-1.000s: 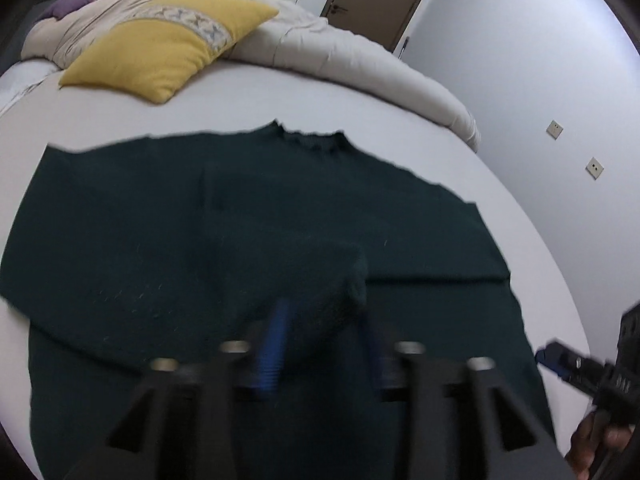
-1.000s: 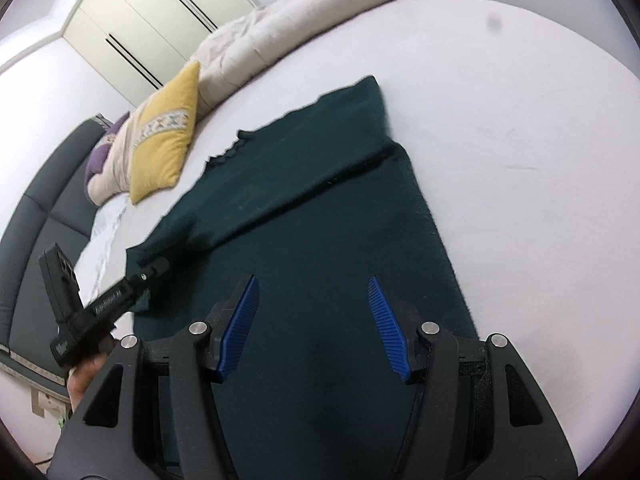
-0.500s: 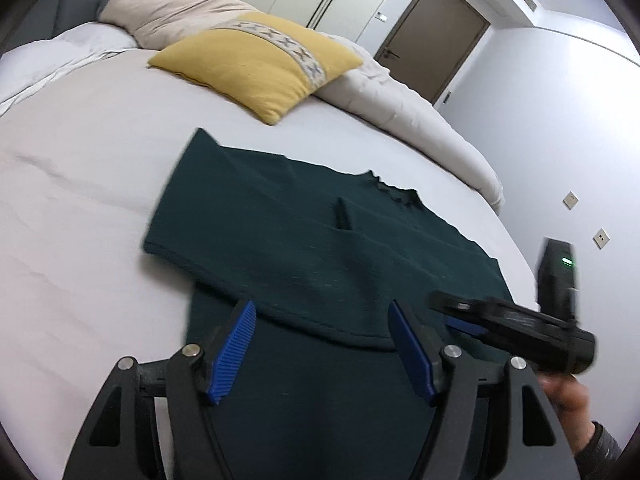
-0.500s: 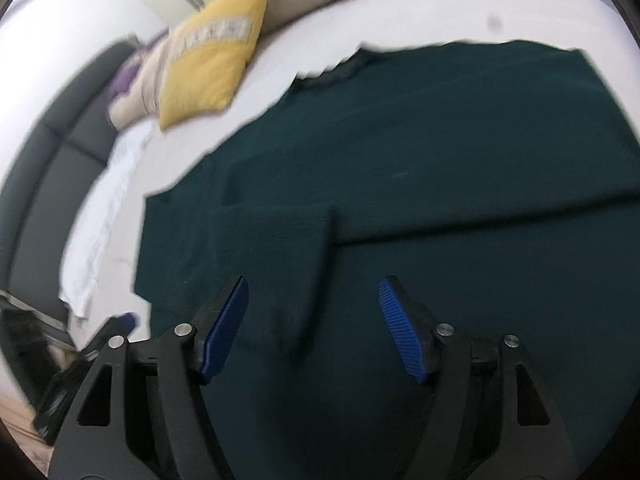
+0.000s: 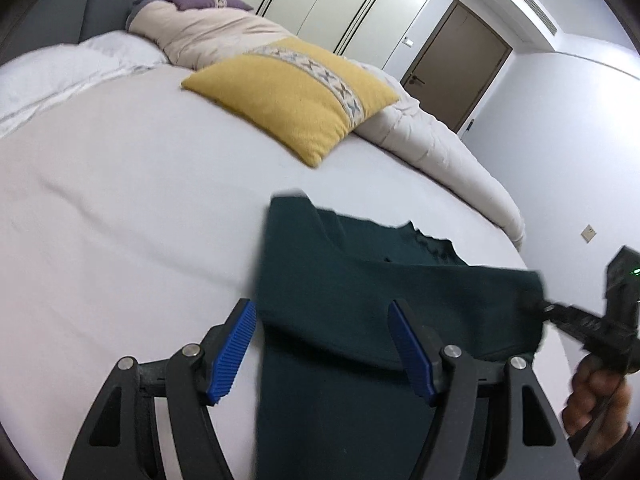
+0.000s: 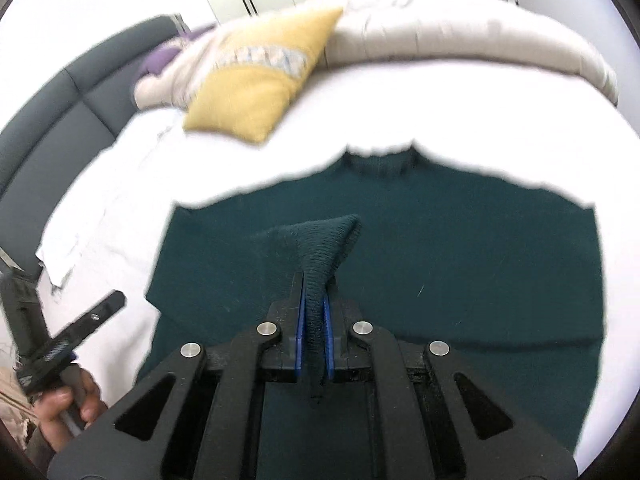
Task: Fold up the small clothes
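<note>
- Here, the dark green knitted sweater (image 6: 460,264) lies spread on the white bed sheet (image 5: 120,208), neck hole toward the yellow cushion with a patterned band (image 5: 296,96) and the rolled beige duvet (image 6: 460,44) beyond it.
- The right tool (image 6: 314,320) has just been closing and is now clamped on a ribbed sleeve cuff (image 6: 328,240), which stands up in a bunched cone from between the blue pads.
- The left tool (image 5: 324,346) has just been opening; it stands wide with nothing pressed between its blue pads (image 5: 234,350) and straddles the sweater's left edge without gripping it.
- The knit looks soft, limp and fairly light; it will likely drape and sag from any single hold rather than keep a shape.
- The wool seems to grip the ribbed pads well, so slipping looks unlikely, but it may stretch if pulled hard.
- The cuff is a sound hold for carrying the sleeve across the body, since the ribbing is thicker and firmer there.
- For the left tool, the free side edge or hem corner nearest it seems the best place to pinch, taking both layers together.
- The fabric may drag on the sheet and rumple, so a lifted carry looks safer than a slide.
</note>
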Tool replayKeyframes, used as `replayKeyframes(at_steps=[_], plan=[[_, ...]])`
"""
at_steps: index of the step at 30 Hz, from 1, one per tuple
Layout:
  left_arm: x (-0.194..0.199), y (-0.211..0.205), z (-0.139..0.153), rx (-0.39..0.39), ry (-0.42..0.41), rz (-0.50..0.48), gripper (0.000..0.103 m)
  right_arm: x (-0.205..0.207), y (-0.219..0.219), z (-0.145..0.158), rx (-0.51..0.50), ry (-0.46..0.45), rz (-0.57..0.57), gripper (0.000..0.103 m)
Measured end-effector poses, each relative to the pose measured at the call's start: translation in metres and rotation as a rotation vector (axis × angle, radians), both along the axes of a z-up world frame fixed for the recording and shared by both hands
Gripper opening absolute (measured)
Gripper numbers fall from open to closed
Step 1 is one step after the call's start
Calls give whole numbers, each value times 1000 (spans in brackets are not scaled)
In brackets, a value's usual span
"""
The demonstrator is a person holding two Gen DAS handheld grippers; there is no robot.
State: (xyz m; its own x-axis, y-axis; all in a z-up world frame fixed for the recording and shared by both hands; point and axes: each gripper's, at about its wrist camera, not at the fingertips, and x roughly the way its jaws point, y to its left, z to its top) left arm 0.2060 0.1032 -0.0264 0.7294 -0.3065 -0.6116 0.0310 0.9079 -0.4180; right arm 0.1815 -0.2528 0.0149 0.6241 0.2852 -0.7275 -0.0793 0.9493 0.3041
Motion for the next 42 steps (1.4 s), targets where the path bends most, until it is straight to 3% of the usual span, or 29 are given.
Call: replayKeyframes(at_steps=[4,9,14,16,18,21,25,28,30,32,33,36,42], plan=[[31,-1,-5,68,27,12,74,17,-47,1,-6,-12,-62,6],[76,-12,-28,148,118,16,74,43,-92,-63,-36,149,-145,6],[116,-27,-48,204,184,-2,72,43,-105,-90,29,173,-162,10],[124,-33,-53,221,199,-20,62,44,-108,-95,48,165,-165,10],[131,-38,-60,234,215,-37,28,46,-108,-95,39,157,-161,10],[130,-35,-62,203,212,-35,10,45,-98,-89,-12,135,-147,7],[121,-26,-49,166,161,-11,8,41,-95,-62,-31,72,-156,6],[119,-30,-48,187,140,-5,8,44,-97,-50,-8,50,-181,6],[126,-33,-64,200,183,-10,9,51,-101,-62,-14,92,-201,6],[128,-28,-71,162,196,-2,10,56,-108,-87,-25,170,-220,6],[129,-26,-69,152,197,-5,12,56,-116,-99,24,173,-230,5],[124,-18,-60,122,178,-9,21,52,-122,-94,77,151,-246,6],[98,-7,-36,107,99,43,22,51,-120,-82,78,149,-243,7]])
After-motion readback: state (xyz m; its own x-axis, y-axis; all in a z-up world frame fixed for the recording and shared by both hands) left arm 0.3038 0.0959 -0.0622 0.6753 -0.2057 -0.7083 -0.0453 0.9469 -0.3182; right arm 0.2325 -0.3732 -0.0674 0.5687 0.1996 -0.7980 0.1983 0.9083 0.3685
